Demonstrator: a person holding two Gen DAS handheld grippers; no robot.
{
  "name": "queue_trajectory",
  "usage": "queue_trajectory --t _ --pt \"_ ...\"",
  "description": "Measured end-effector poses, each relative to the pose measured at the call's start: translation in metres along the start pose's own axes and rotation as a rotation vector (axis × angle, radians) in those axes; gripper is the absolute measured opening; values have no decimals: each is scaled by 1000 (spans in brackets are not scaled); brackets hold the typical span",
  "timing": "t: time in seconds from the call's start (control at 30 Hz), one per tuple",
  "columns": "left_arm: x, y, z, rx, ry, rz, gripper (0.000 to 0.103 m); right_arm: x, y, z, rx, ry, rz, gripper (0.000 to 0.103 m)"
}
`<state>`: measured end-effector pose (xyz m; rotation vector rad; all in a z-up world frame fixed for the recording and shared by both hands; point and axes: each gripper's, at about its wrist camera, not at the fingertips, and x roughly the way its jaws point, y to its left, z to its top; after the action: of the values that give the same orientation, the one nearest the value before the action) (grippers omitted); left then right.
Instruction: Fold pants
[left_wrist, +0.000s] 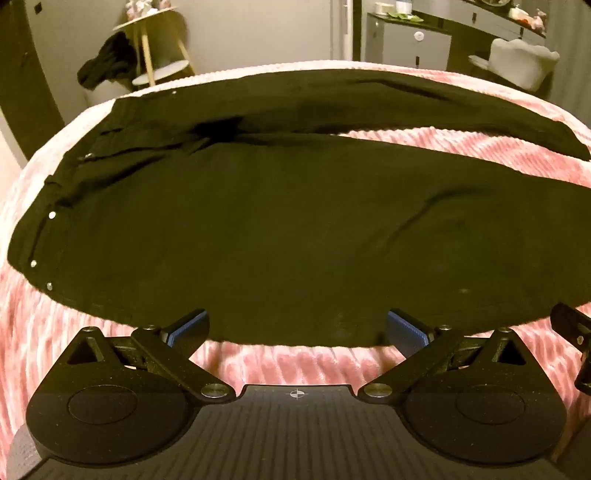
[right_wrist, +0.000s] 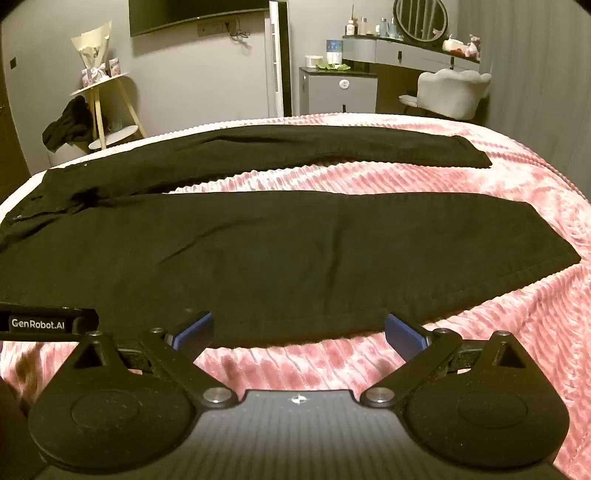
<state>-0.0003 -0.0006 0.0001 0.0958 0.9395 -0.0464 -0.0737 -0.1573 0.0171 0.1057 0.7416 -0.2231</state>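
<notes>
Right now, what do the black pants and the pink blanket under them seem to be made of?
Pants: probably a matte woven cotton, perhaps denim; the cloth lies flat with shallow creases, a stitched hem and small metal rivets near the waist. Blanket: likely a soft plush fleece; it has raised ribs in rows, a fuzzy mottled pink surface and a slight sheen.

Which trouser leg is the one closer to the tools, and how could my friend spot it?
Find the big bed with the pink ribbed blanket. Black pants lie flat across it, legs spread in a V, waist to the left. The near leg is the one at the front edge, just past both open tools; a pink strip separates it from the far leg.
</notes>
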Motion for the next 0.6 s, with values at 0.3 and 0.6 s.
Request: queue_trajectory --t 0.3,0.6 --pt "1 -1 -2 -9 2 6 103 0 -1 0 1 -2 0 99" --pt "2 1 -1 -13 8 2 103 1 -1 0 2 -2 1 99"
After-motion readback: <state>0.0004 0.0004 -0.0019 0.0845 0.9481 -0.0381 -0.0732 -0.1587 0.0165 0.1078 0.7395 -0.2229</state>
